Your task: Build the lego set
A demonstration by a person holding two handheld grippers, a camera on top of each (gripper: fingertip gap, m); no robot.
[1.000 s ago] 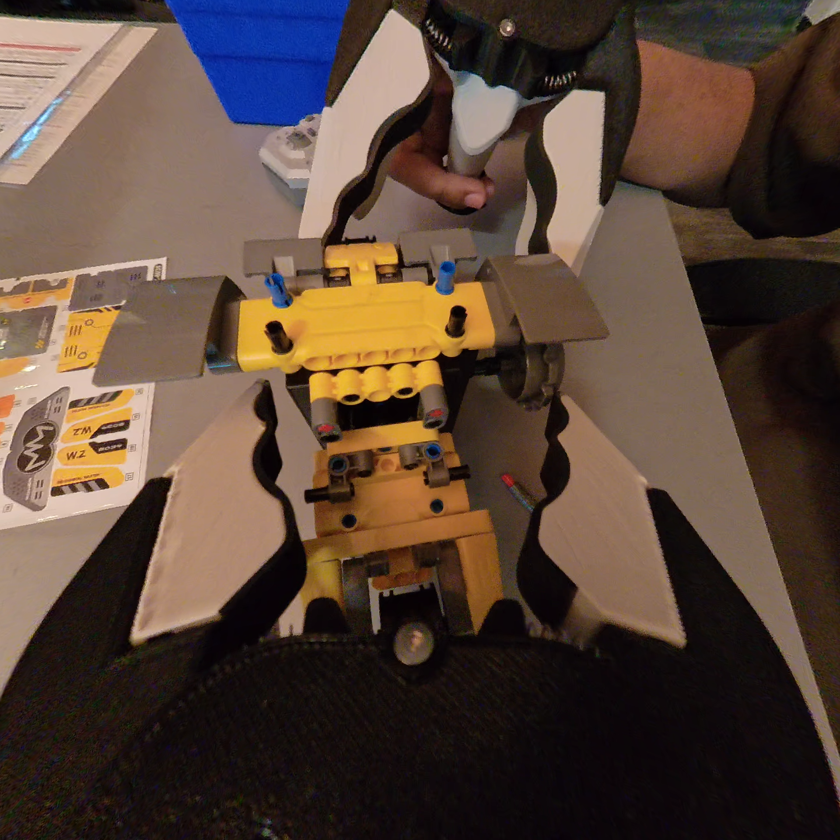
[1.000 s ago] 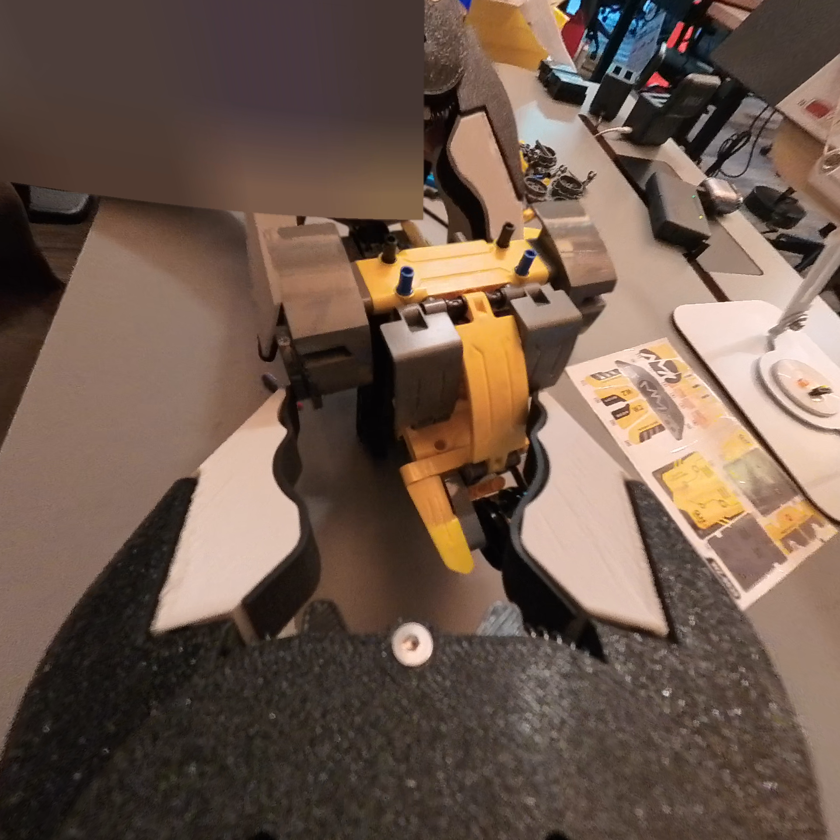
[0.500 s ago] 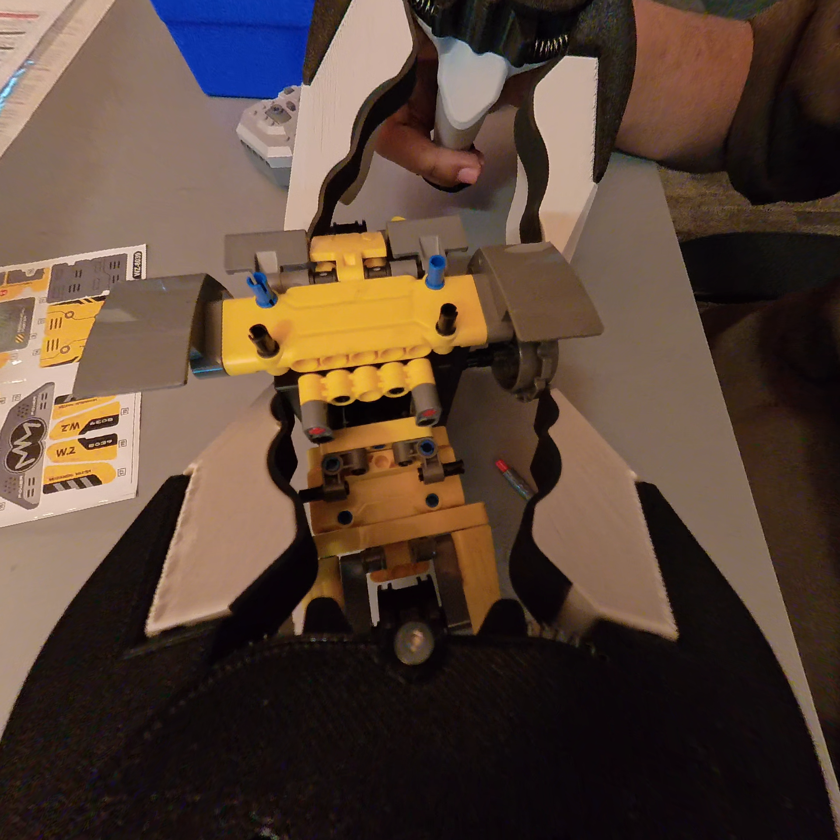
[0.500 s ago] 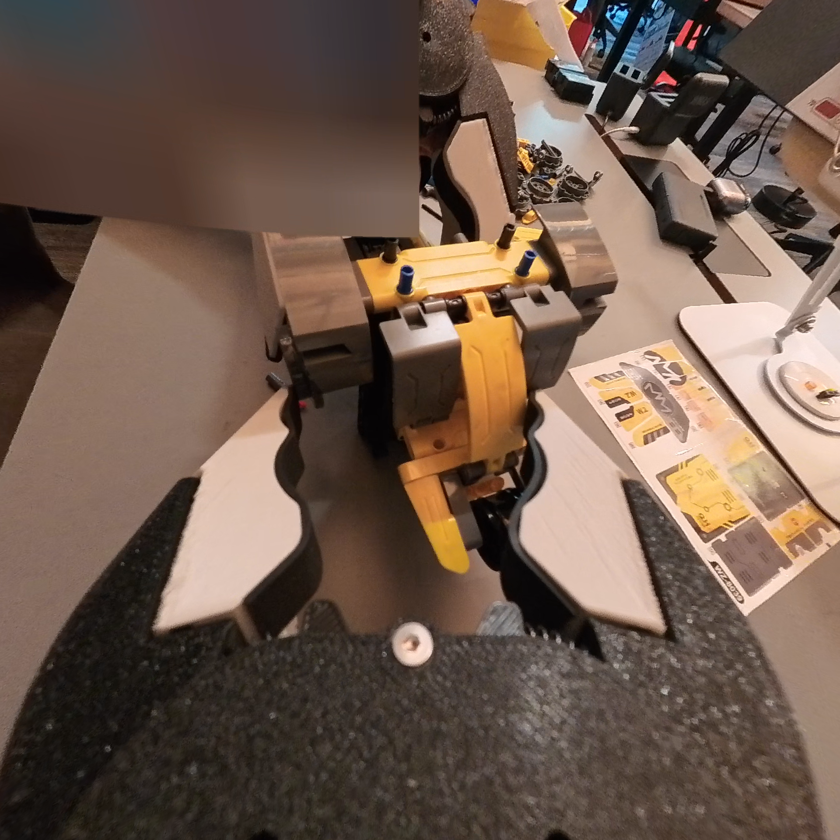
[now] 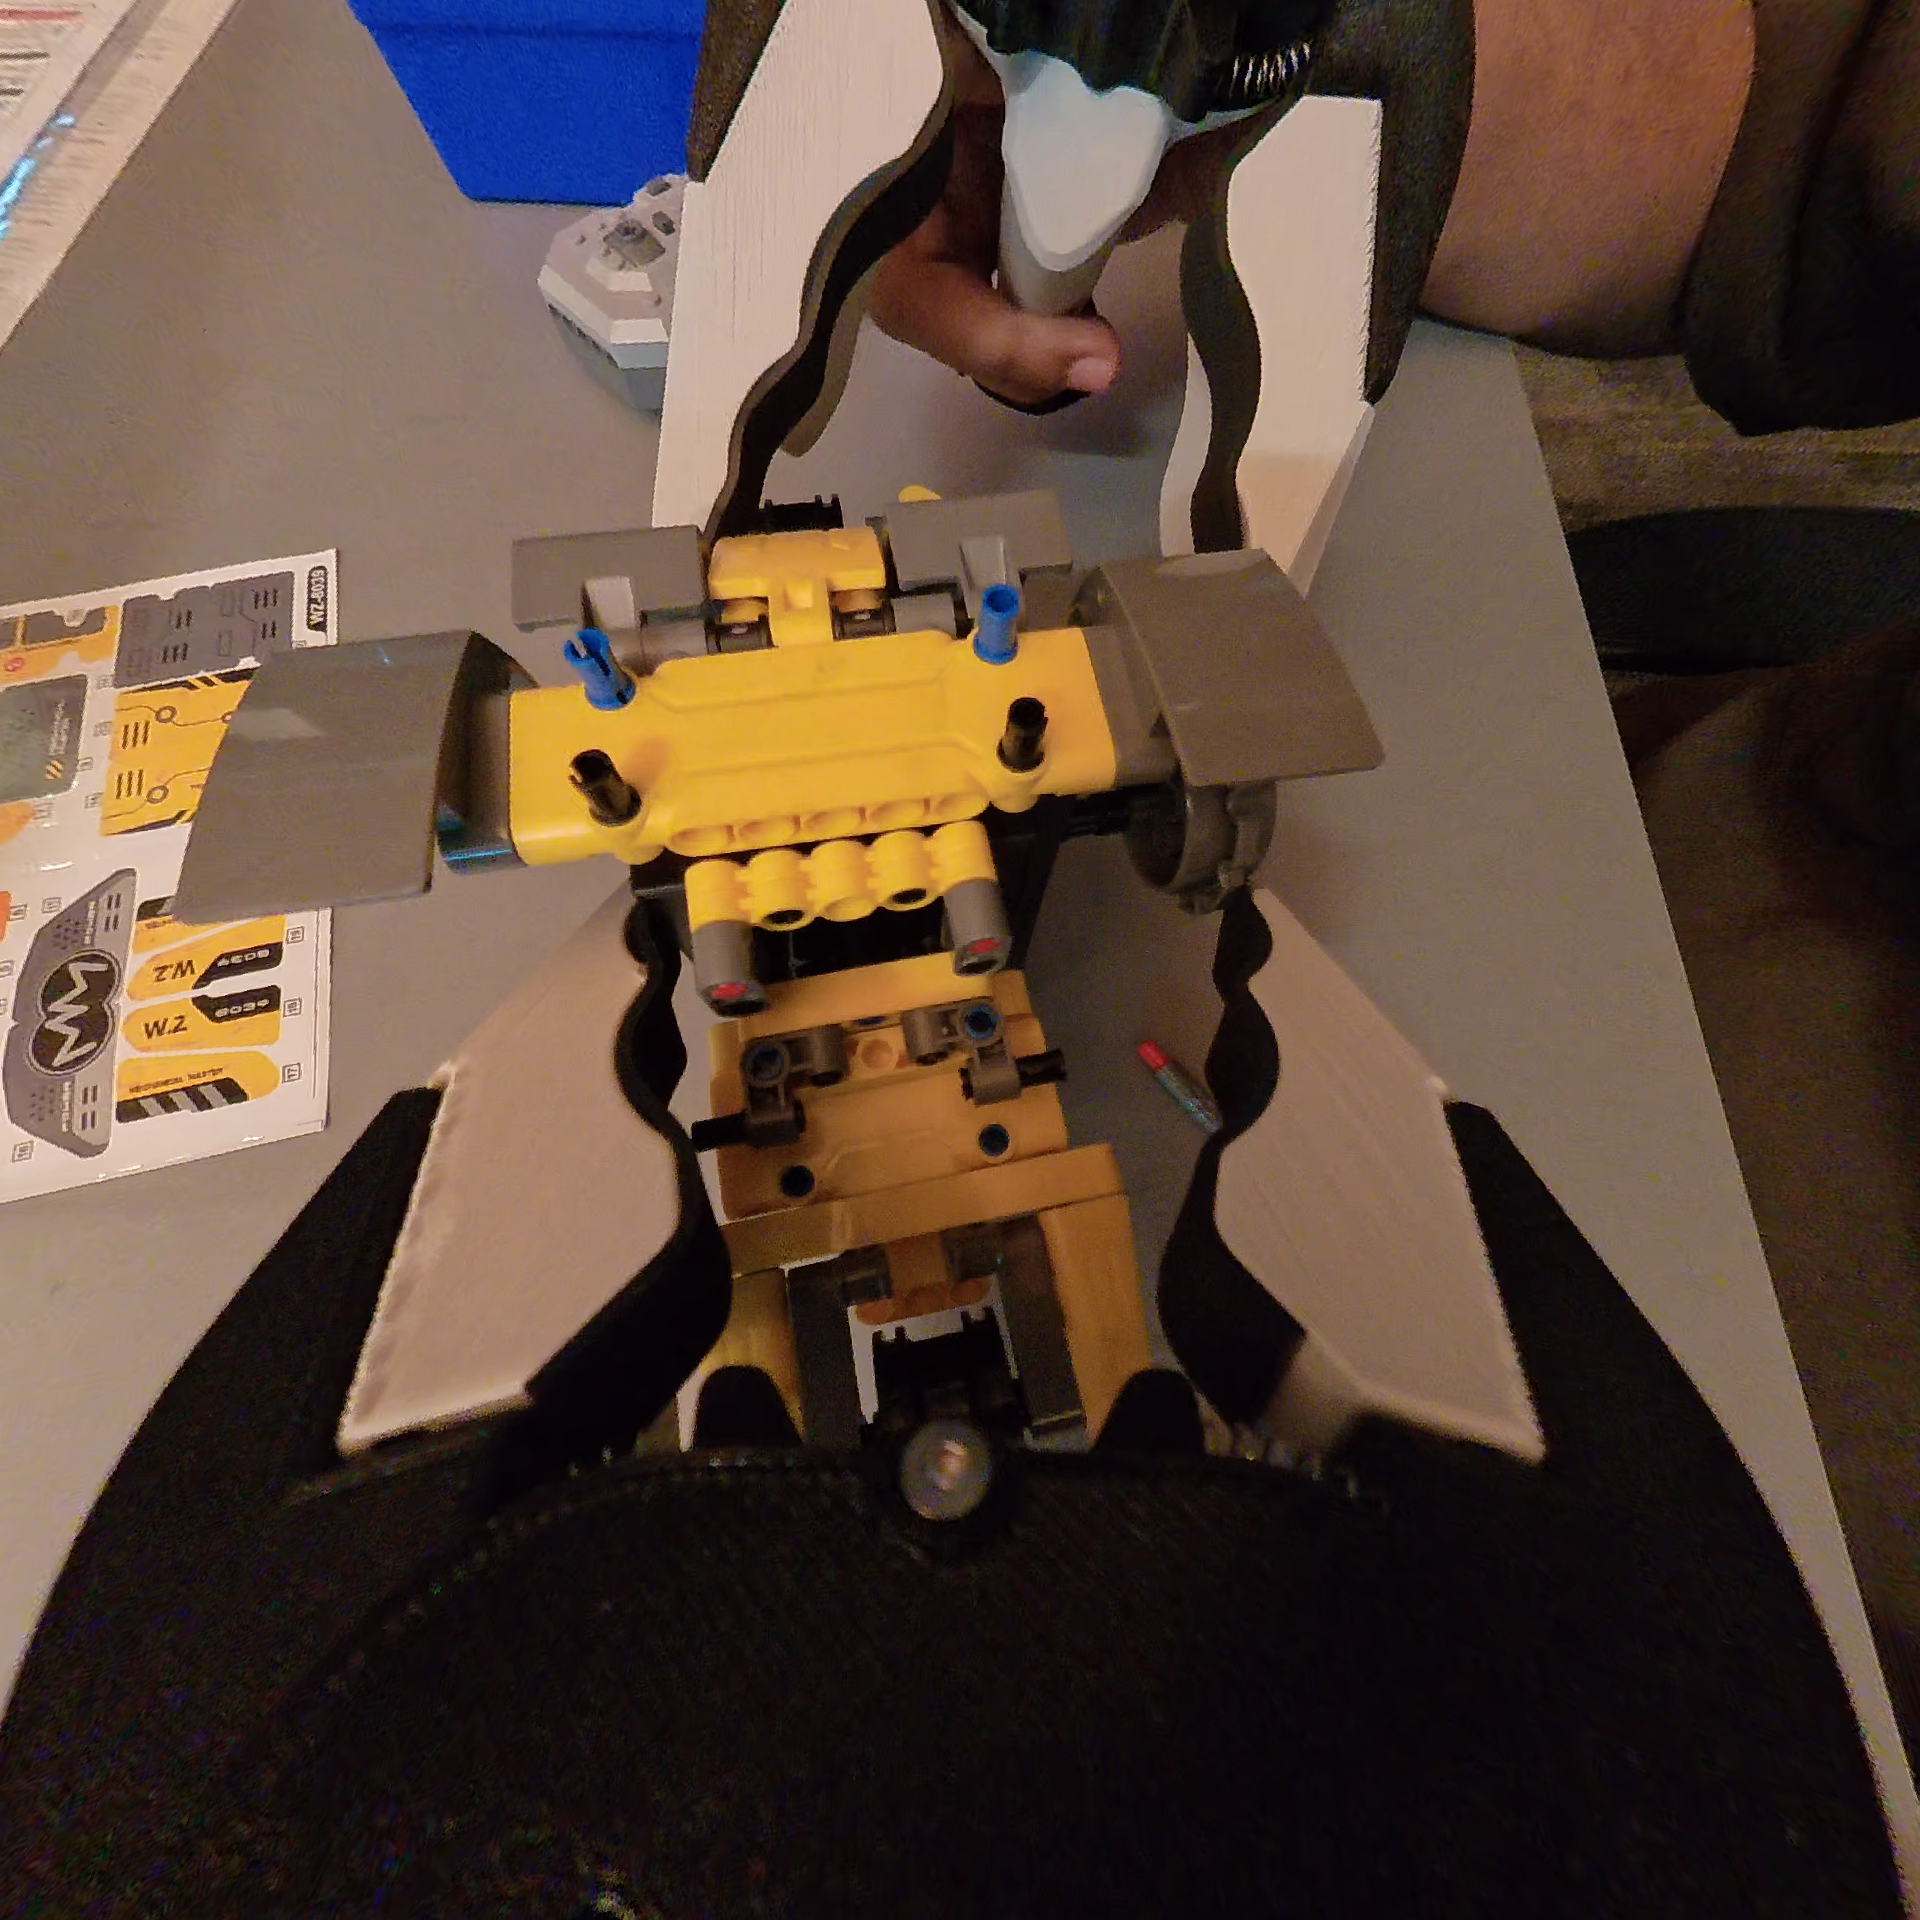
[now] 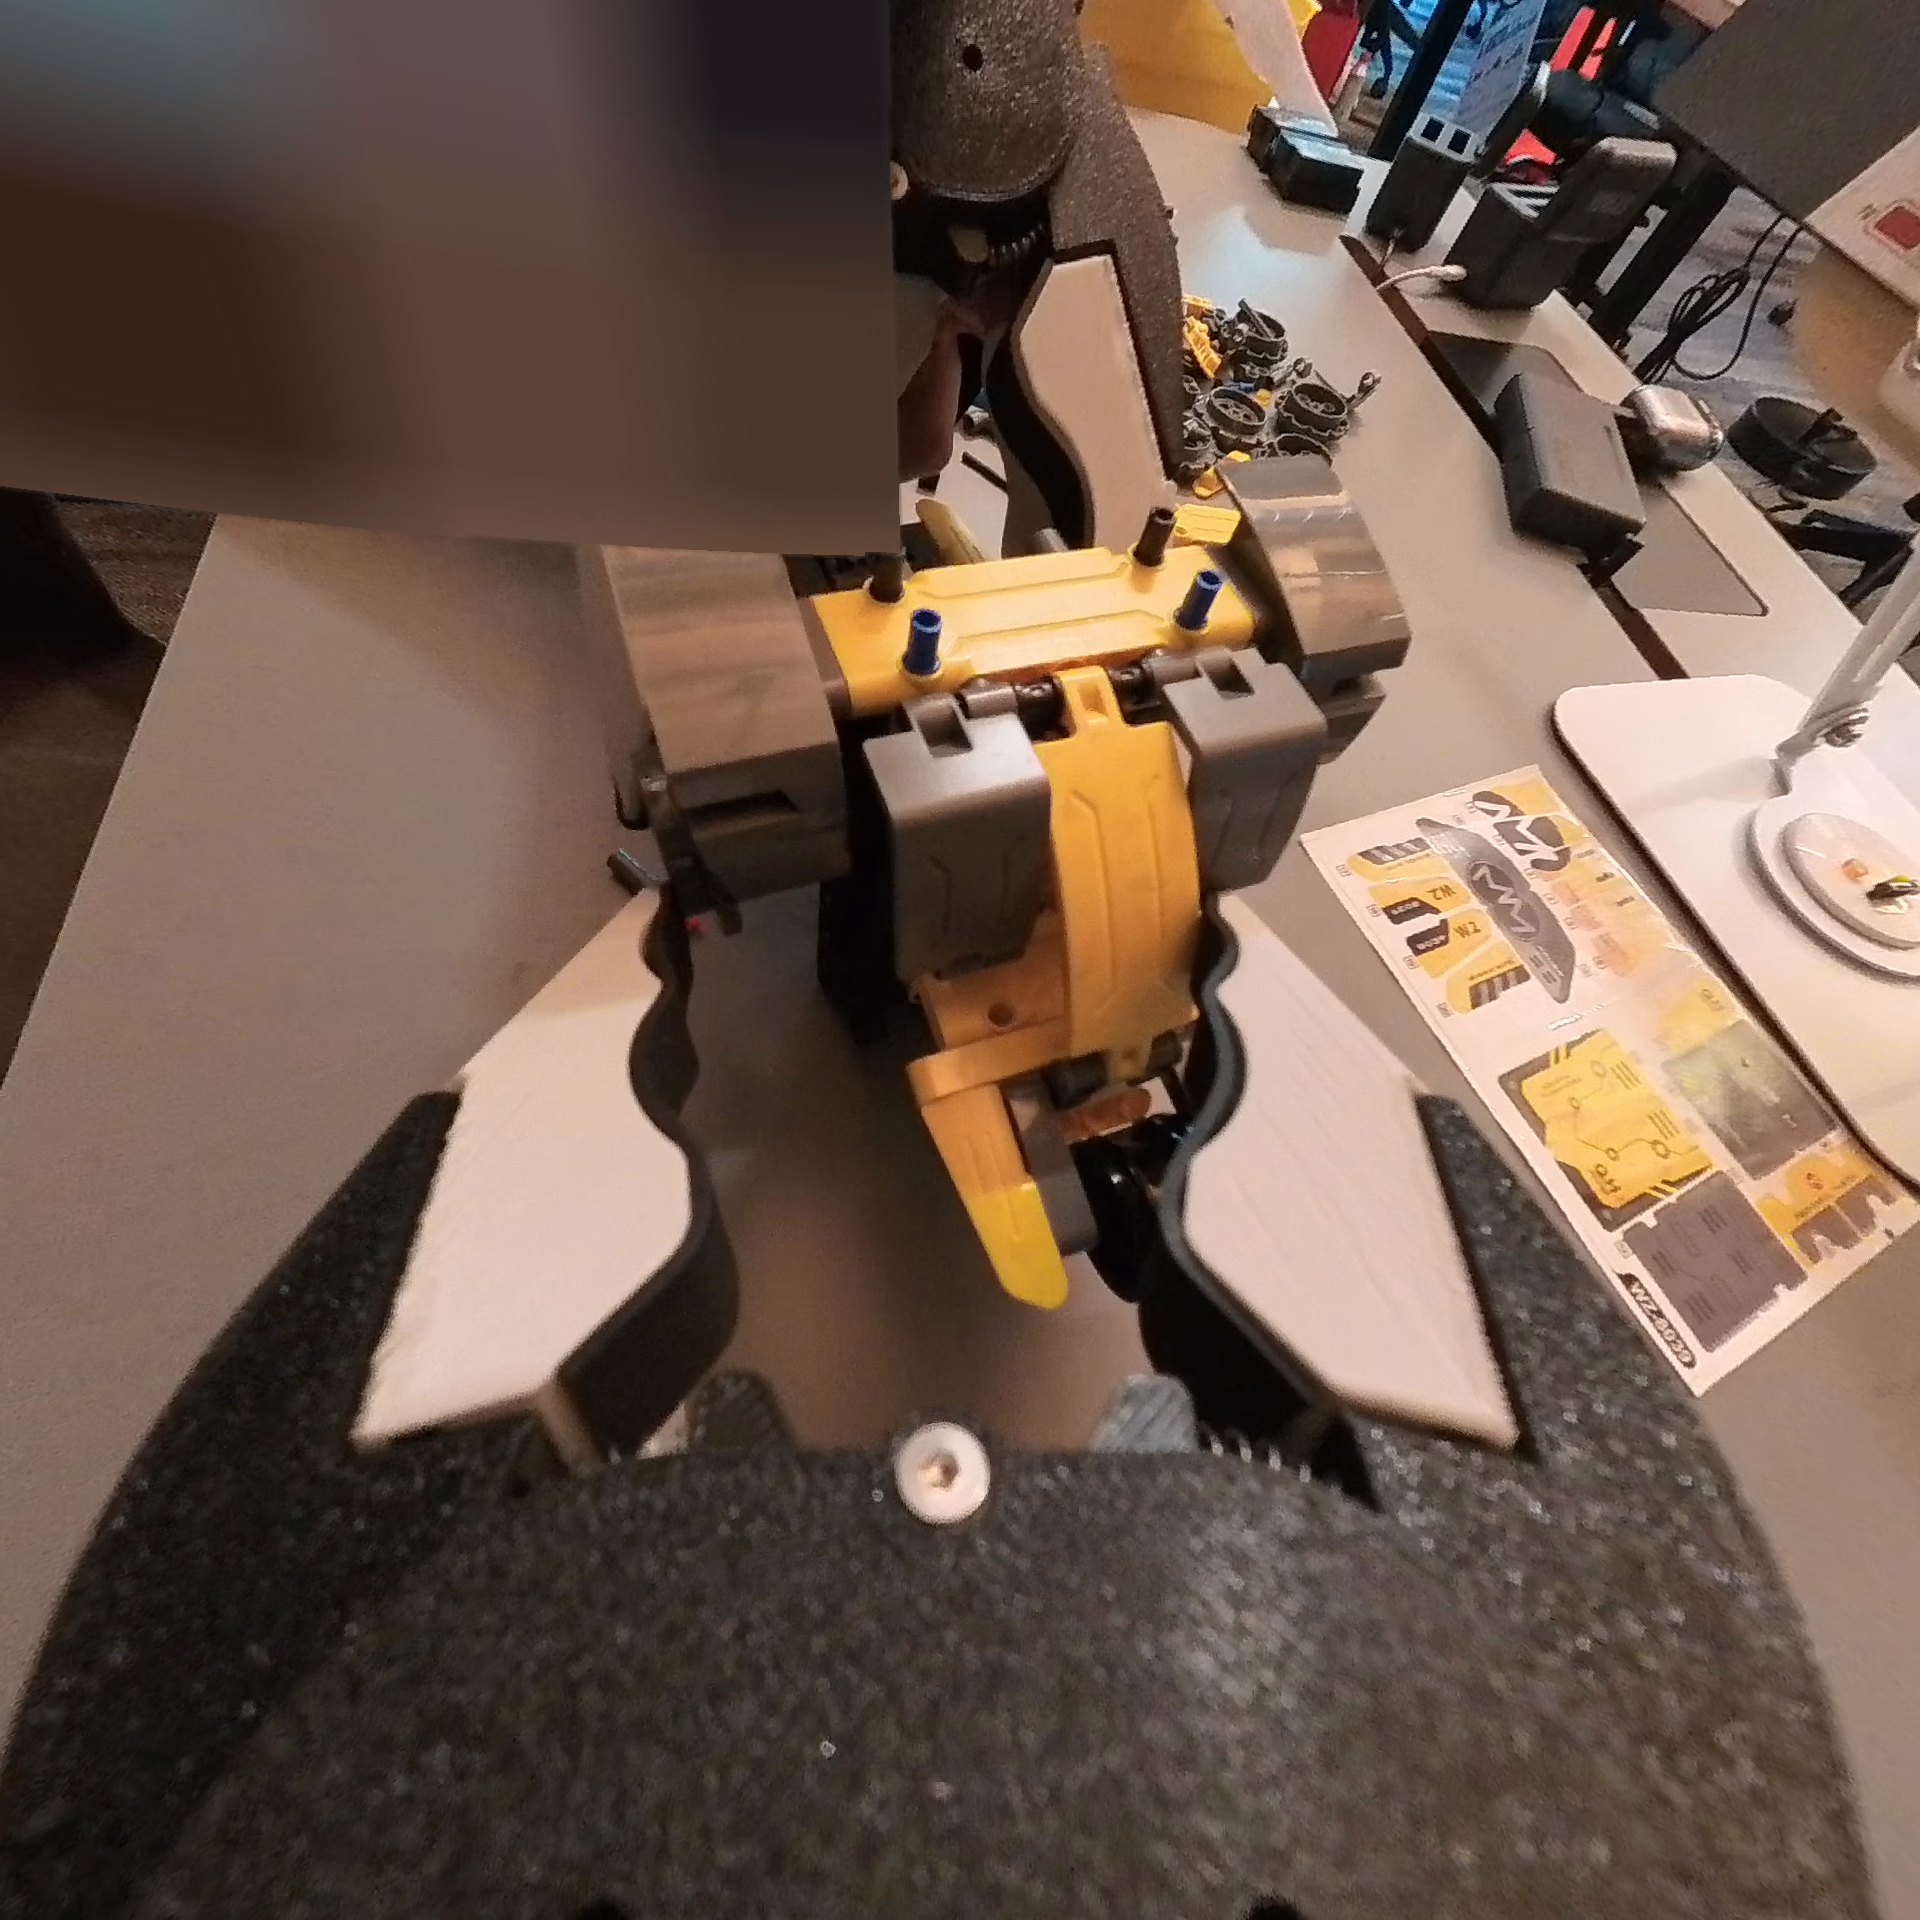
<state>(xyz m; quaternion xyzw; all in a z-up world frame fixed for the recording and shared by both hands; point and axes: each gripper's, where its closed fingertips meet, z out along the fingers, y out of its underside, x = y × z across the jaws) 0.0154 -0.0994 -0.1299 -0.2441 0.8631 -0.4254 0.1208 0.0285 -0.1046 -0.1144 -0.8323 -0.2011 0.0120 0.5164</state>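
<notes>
A yellow and grey brick-built vehicle model (image 5: 821, 727) stands on the grey table (image 5: 312, 364). My left gripper (image 5: 940, 935) is open around its rear body. The left pad lies against the model's side. The right pad stands apart from it, with table showing between. My right gripper (image 6: 940, 925) is open around the model's yellow hood (image 6: 1122, 883). Its right pad touches the hood's side and its left pad is clear of it. The right gripper (image 5: 971, 509) also shows at the far end in the left wrist view, held by a hand (image 5: 997, 332).
A sticker sheet (image 5: 156, 935) lies left of the model and also shows in the right wrist view (image 6: 1558, 1039). A small red-tipped pin (image 5: 1174, 1081) lies by my left gripper's right finger. A blue bin (image 5: 540, 94), a grey part (image 5: 613, 281), loose black wheels (image 6: 1268, 384) and a white lamp base (image 6: 1714, 790) stand around. The table edge (image 5: 1621, 727) runs close on the right. Less than 4 cm separates the two grippers' tips.
My left gripper's fingers have closed in a little around the model's rear and the gripper has shifted slightly. The right gripper and the model have hardly moved.
</notes>
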